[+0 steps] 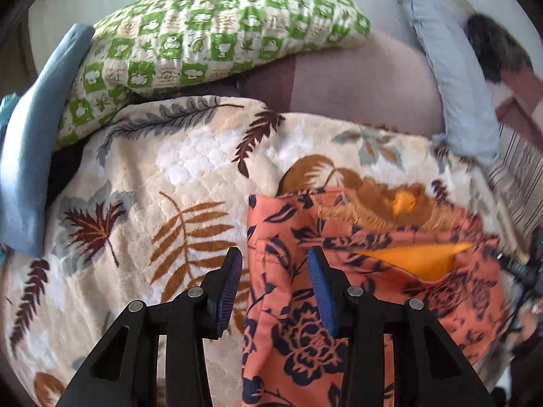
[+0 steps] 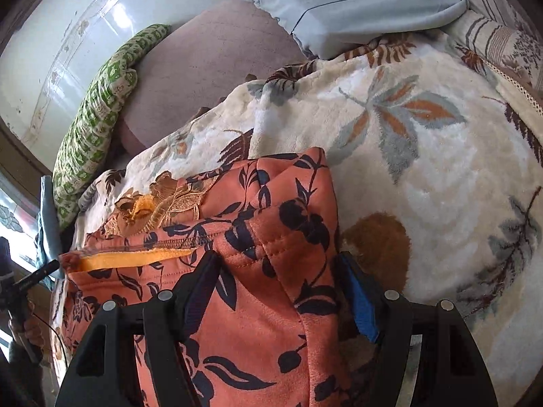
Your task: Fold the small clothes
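Note:
A small orange garment (image 1: 356, 291) with a navy flower print, a yellow lining and brown lace trim lies on a cream leaf-print blanket (image 1: 169, 176). My left gripper (image 1: 275, 259) is open, its jaws straddling the garment's left edge just above it. In the right wrist view the garment (image 2: 258, 237) lies partly folded, with a stitched edge running between the jaws. My right gripper (image 2: 276, 264) is open around the garment's right part, its blue pads (image 2: 359, 302) apart and not pinching the cloth.
A green checked pillow (image 1: 210, 34) and a blue cloth (image 1: 37, 142) lie at the back left. A pale blue pillow (image 2: 356, 3) lies at the back right, with a mauve sheet (image 2: 210, 68) between. A striped fabric (image 2: 492, 37) borders the blanket's right.

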Motion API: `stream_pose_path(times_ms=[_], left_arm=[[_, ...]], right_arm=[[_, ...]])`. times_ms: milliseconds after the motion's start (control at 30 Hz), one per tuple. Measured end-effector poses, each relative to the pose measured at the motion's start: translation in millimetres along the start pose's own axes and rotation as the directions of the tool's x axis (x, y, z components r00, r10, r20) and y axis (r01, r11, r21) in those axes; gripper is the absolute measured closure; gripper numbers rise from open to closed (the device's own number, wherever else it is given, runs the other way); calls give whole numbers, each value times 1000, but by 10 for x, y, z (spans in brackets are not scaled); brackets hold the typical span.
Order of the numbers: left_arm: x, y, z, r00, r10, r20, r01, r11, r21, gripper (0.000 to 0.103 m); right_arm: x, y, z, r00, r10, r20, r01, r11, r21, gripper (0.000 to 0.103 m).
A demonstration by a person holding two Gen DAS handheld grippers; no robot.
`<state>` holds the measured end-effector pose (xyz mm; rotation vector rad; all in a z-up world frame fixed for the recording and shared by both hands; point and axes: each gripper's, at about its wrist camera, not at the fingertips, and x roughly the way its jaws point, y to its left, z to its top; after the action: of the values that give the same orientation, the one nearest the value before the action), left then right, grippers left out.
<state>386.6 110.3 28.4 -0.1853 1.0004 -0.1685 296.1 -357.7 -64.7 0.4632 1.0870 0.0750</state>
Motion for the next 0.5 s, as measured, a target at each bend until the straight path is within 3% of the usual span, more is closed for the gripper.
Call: stream_pose_path(times_ms=[100, 267, 300, 333, 367, 400, 433, 500], left_arm=[[37, 125, -82, 994, -89, -59, 90, 996, 22, 55], [355, 42, -348, 989, -36, -140, 54, 991, 126, 54], [445, 11, -370, 988, -23, -150, 42, 991, 130, 54], [527, -23, -369, 988, 9, -153, 11, 992, 129, 56], [587, -54, -362, 988, 32, -152, -13, 992, 123, 74], [620, -67, -338, 988, 48, -147, -30, 993, 116, 90], [610, -62, -310, 989, 34, -141, -21, 995, 95, 97], [441, -65, -272, 998, -26, -62, 28, 999, 35, 99]], right_arm=[[-7, -21, -1, 1000, 19, -16, -19, 1000, -10, 30], [64, -58, -13, 1000, 17, -14, -16, 1000, 11, 30], [72, -49, -18, 1000, 6, -11, -6, 1000, 5, 33], [71, -36, -19, 1000, -14, -6, 14, 1000, -4, 43], [67, -23, -16, 1000, -25, -2, 25, 1000, -15, 54], [53, -1, -10, 999, -43, 3, 43, 999, -32, 78], [9, 39, -2, 998, -66, 20, 67, 997, -46, 81], [-114, 129, 37, 996, -64, 57, 68, 995, -68, 86]])
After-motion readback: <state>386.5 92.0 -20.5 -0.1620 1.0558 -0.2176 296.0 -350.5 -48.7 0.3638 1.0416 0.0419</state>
